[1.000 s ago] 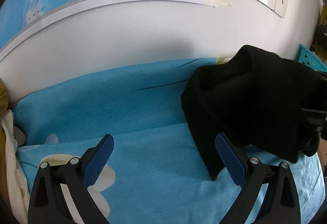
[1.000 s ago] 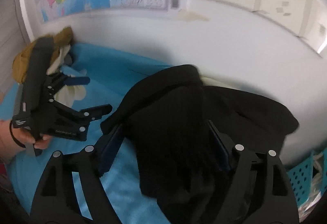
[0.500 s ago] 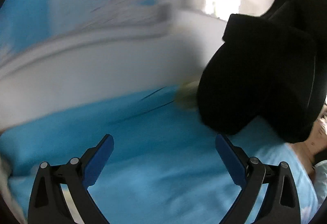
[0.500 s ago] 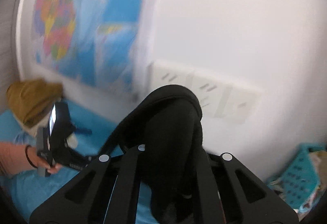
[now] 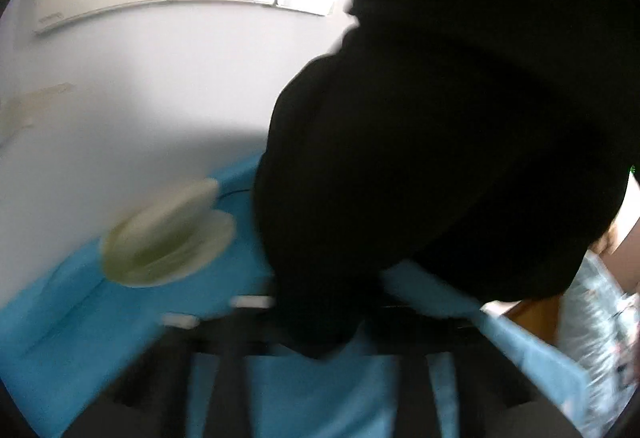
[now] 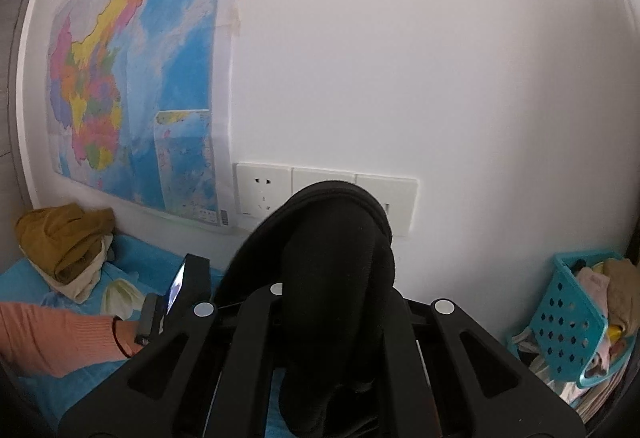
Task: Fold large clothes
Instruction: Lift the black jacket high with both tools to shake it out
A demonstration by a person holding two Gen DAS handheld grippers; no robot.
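A large black garment point(image 6: 332, 278) hangs lifted above the blue bed sheet point(image 6: 148, 258). My right gripper point(image 6: 320, 302) is shut on the black garment and holds it high in front of the white wall. In the left wrist view the garment point(image 5: 460, 158) fills the right side. My left gripper point(image 5: 316, 322) is motion-blurred at the garment's lower edge, with its jaws drawn close together on the hanging cloth. The left gripper's body point(image 6: 184, 290) shows in the right wrist view, held by a hand in an orange sleeve.
A wall map point(image 6: 132, 70) and wall sockets point(image 6: 264, 190) are behind the bed. A brown and cream clothes pile point(image 6: 68, 242) lies at the far left. A teal basket point(image 6: 580, 310) full of clothes stands at the right.
My right gripper has raised the black garment off the bed. My left gripper has swung right to the garment's lower edge and its jaws have closed from wide open.
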